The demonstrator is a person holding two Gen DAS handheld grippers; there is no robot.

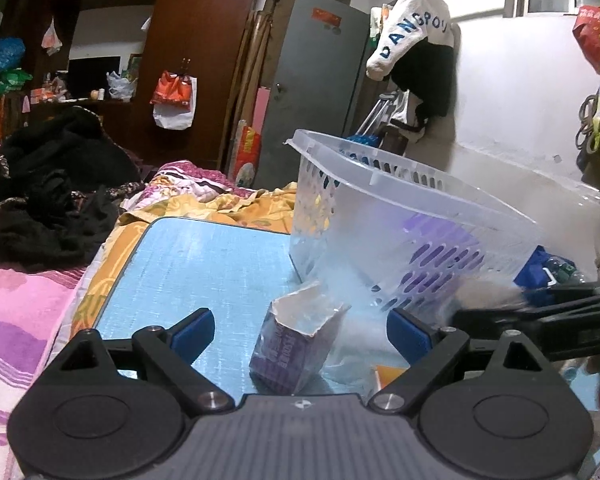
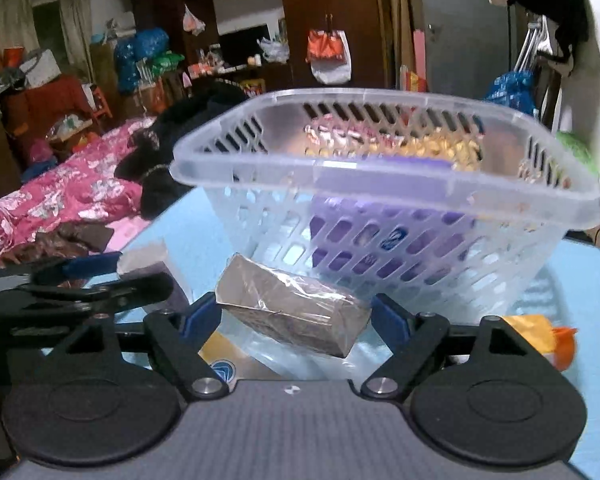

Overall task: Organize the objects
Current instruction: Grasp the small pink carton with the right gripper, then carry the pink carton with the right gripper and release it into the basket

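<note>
A clear slotted plastic basket (image 1: 412, 216) (image 2: 380, 184) stands on a blue board (image 1: 196, 268), with purple things inside it. My left gripper (image 1: 300, 328) is open around a torn-open purple carton (image 1: 296, 344) that stands on the board; its blue pads are apart from the carton. My right gripper (image 2: 296, 316) holds a long silver foil-wrapped pack (image 2: 292, 312) crosswise between its blue pads, just in front of the basket. The left gripper's fingers (image 2: 80, 292) and the purple carton (image 2: 152, 268) show at the left of the right wrist view.
An orange and yellow packet (image 2: 540, 336) and a clear plastic bag (image 2: 284, 360) lie on the board near the basket. The board lies on a bed with flowered covers (image 1: 28, 320) and black clothes (image 1: 52, 184). A white wall (image 1: 520, 100) is close behind.
</note>
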